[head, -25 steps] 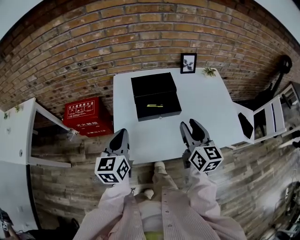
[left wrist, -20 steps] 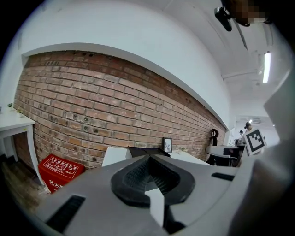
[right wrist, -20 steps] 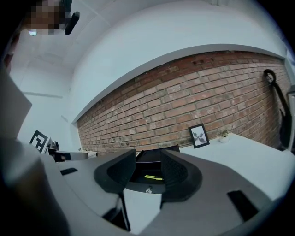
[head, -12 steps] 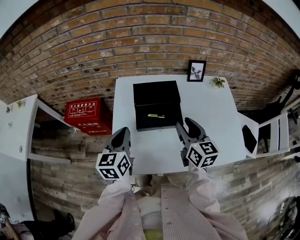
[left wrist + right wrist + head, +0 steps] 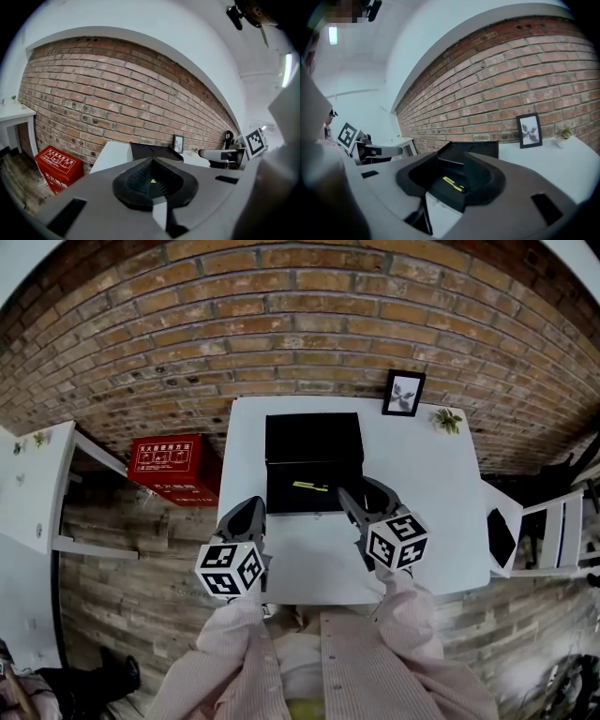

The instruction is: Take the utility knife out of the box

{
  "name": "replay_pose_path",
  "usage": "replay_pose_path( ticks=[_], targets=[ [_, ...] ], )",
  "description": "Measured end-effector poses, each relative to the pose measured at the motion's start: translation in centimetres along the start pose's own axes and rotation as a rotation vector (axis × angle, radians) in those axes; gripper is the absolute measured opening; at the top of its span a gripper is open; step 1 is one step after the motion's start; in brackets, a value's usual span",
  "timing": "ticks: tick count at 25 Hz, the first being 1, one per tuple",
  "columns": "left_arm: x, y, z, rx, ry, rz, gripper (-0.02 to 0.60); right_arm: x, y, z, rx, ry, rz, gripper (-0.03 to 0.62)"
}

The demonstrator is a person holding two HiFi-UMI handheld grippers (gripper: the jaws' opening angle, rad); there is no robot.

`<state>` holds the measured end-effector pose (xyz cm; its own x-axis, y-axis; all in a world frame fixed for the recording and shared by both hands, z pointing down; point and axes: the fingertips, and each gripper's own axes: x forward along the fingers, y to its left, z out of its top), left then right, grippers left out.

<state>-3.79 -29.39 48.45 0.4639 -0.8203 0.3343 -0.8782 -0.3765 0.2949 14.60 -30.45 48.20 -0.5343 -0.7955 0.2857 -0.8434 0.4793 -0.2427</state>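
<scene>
An open black box (image 5: 314,435) sits on the white table (image 5: 427,493), its lid standing toward the brick wall. The yellow utility knife (image 5: 309,487) lies in the box's tray. My right gripper (image 5: 361,489) is open, with its fingertips at the box's front right edge and nothing between them. In the right gripper view the knife (image 5: 453,184) shows between the jaws, a little ahead. My left gripper (image 5: 249,514) hangs shut off the table's near left edge, left of the box. In the left gripper view the box (image 5: 151,151) lies ahead.
A framed picture (image 5: 404,393) and a small plant (image 5: 447,420) stand at the table's back right by the wall. A red box (image 5: 175,468) sits on the floor to the left. A white chair (image 5: 534,532) is at the right, and another white table (image 5: 33,493) at the far left.
Both grippers have moved forward toward the box. The right gripper's open fingertips went from short of the table edge up to the box's front edge. The knife has not moved.
</scene>
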Motion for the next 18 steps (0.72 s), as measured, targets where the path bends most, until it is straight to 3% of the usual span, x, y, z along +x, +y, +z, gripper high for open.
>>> replay_pose_path(
  ticks=[10, 18],
  targets=[
    [3.0, 0.9, -1.2, -0.024, 0.061, 0.011, -0.008, 5.7, 0.2, -3.1, -0.186, 0.242, 0.188, 0.153],
    [5.3, 1.5, -2.3, -0.054, 0.118, -0.028, -0.008, 8.5, 1.5, -5.8, -0.317, 0.432, 0.307, 0.153]
  ],
)
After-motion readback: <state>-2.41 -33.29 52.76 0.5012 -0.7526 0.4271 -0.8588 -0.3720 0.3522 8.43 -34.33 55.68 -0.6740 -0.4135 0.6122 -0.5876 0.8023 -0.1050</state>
